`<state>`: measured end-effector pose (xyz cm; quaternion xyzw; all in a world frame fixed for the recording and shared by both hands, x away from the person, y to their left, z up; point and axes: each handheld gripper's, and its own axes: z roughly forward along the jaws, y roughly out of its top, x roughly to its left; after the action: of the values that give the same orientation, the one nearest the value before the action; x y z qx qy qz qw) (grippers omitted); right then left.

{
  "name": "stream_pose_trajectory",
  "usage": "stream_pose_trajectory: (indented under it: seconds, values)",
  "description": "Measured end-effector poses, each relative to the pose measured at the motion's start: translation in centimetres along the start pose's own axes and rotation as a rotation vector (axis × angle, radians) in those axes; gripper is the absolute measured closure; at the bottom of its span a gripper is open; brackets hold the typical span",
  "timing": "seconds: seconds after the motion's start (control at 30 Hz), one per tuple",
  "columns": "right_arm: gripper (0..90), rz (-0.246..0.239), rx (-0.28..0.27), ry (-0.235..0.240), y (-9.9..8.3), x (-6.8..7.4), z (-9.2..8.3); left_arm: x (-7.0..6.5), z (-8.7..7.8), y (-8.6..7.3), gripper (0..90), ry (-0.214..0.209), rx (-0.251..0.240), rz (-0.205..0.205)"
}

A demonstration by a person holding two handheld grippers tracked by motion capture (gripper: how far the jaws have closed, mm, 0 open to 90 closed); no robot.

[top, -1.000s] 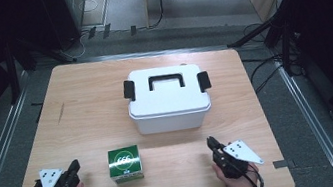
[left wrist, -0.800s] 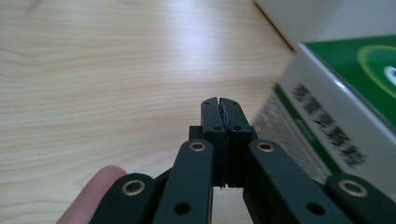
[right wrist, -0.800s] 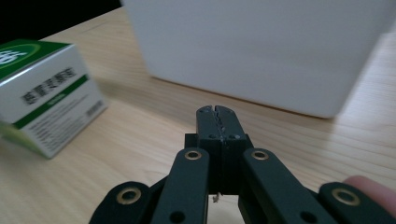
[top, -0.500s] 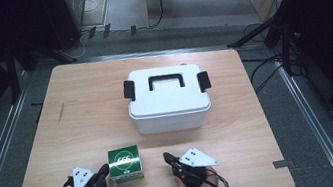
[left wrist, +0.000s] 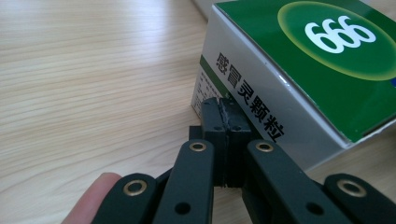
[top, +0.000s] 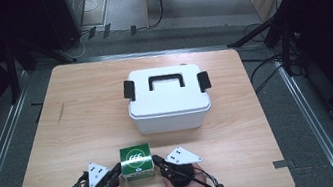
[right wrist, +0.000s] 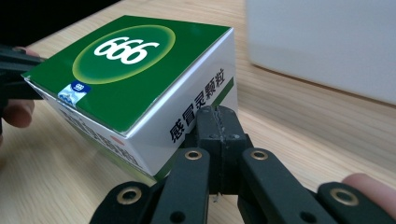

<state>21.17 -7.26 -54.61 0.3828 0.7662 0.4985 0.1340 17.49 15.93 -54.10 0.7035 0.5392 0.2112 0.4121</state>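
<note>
Green medicine box (top: 136,161) at near centre of wooden table (top: 81,112), just near of white lidded bin (top: 168,98). Left gripper (top: 114,172) with jaws pressed together, empty, tips against box's left white side. Right gripper (top: 157,162) likewise closed on nothing, tips at box's right side. Probable step: squeeze or square box between closed tips. Advisable: equal, low, opposed pressure; thin carton, likely to tip or dent. Table bare pale wood-grain. Beyond: grey floor, cables, dark stands.

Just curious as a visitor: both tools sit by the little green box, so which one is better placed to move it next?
Neither clearly: the left tool and right tool, both shut, press opposite sides of the green box. They probably lift it together.
</note>
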Motion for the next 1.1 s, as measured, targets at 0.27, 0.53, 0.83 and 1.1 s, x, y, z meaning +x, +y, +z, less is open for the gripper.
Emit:
stream_pose_trajectory:
  seconds: [0.27, 0.53, 0.83, 1.1]
  values:
    - [90.0, 0.025, 0.031, -0.06, -0.5, -3.0, -3.3, -4.0, 2.3, 1.1, 90.0, -0.053, 0.017, 0.03]
    - [90.0, 0.069, 0.036, -0.115, -1.6, -5.8, -6.9, -8.2, 4.2, 1.8, 90.0, -0.107, 0.033, 0.08]
    - [90.0, 0.097, 0.026, -0.166, -3.0, -7.2, -10.0, -11.0, 5.2, 2.1, 90.0, -0.15, 0.043, 0.114]
    - [90.0, 0.07, 0.008, -0.247, -2.7, -9.0, -11.4, -8.0, 4.5, 3.2, 90.0, -0.109, 0.012, 0.058]
